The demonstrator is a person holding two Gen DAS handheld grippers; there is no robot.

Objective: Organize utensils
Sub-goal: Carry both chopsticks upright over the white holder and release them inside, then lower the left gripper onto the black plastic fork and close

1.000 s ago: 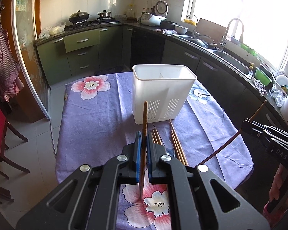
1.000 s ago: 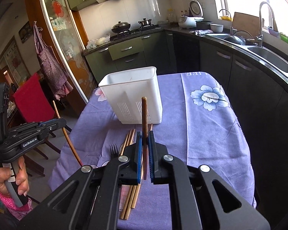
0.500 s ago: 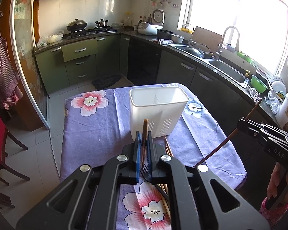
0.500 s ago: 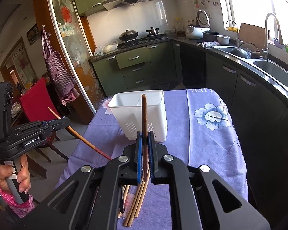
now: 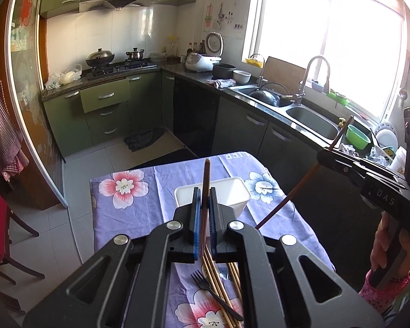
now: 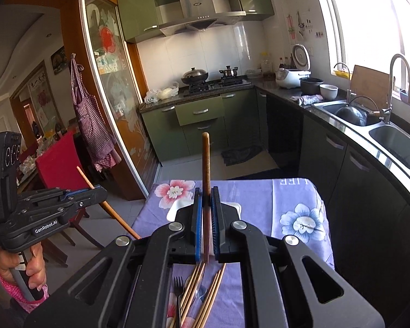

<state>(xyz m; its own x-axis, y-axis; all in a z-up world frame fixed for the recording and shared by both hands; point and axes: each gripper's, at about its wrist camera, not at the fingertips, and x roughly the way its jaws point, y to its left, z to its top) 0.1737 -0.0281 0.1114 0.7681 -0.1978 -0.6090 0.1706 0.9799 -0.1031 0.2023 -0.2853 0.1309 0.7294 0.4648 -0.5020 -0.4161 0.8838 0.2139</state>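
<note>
My left gripper (image 5: 203,205) is shut on a dark brown chopstick (image 5: 205,180) that stands upright between the blue pads. My right gripper (image 6: 205,205) is shut on a second dark brown chopstick (image 6: 205,158), also upright. Both are held high above the table. The white utensil holder (image 5: 232,191) stands on the purple flowered tablecloth (image 5: 139,213), partly hidden behind each gripper; it also shows in the right wrist view (image 6: 175,207). Several light wooden chopsticks (image 5: 216,276) and a black fork (image 5: 213,289) lie on the cloth below. The right gripper shows from the side in the left wrist view (image 5: 322,158).
Dark kitchen cabinets and a sink (image 5: 311,120) run along the right. A stove with pots (image 5: 114,60) is at the back. A red chair (image 6: 57,169) stands left of the table. Tiled floor (image 5: 76,180) lies between the table and the cabinets.
Both grippers have risen well above the table with their chopsticks; the holder and the loose utensils now sit lower and smaller in both views.
</note>
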